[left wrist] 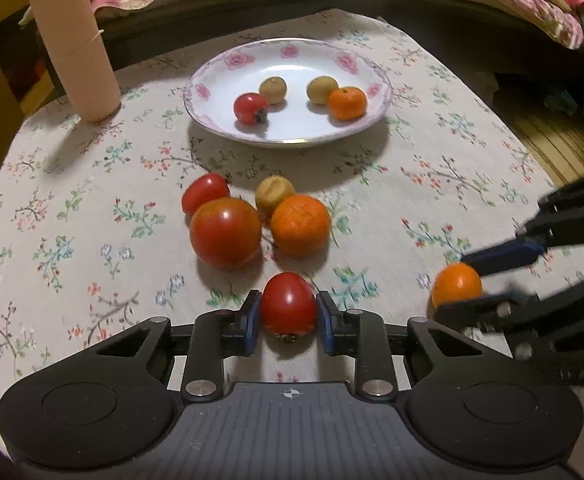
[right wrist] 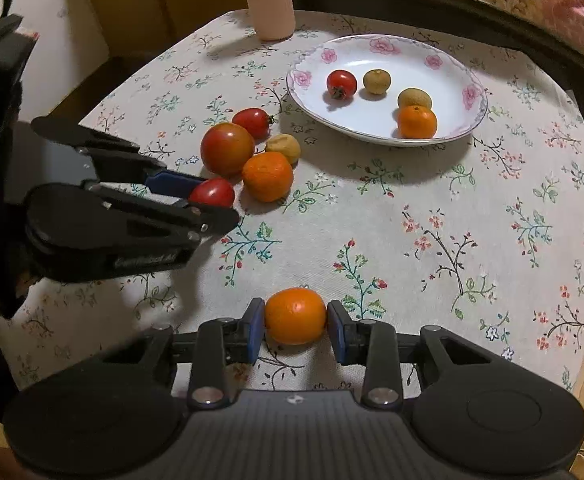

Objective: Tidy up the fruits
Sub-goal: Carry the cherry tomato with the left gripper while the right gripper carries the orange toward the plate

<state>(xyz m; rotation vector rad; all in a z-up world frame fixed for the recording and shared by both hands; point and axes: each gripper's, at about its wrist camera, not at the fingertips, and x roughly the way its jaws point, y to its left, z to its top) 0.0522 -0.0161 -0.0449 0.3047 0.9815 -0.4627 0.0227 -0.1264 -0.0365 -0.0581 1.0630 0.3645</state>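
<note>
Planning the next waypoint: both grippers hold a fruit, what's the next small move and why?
Probably carry both toward the plate. The left gripper is shut on a small tomato, the right gripper on a tangerine, and the plate already holds four fruits with bare space in front.

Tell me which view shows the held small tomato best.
Left wrist view: the small tomato sits centered and unobstructed between the left gripper fingers. In the right wrist view, the tomato appears partly hidden behind one finger.

Warm, dim indoor light is cast from above; soft shadows are thrown toward the camera beneath the plate (left wrist: 287, 142). Edges are bent by fisheye distortion, and the right gripper (left wrist: 458, 284) is motion-blurred.
</note>
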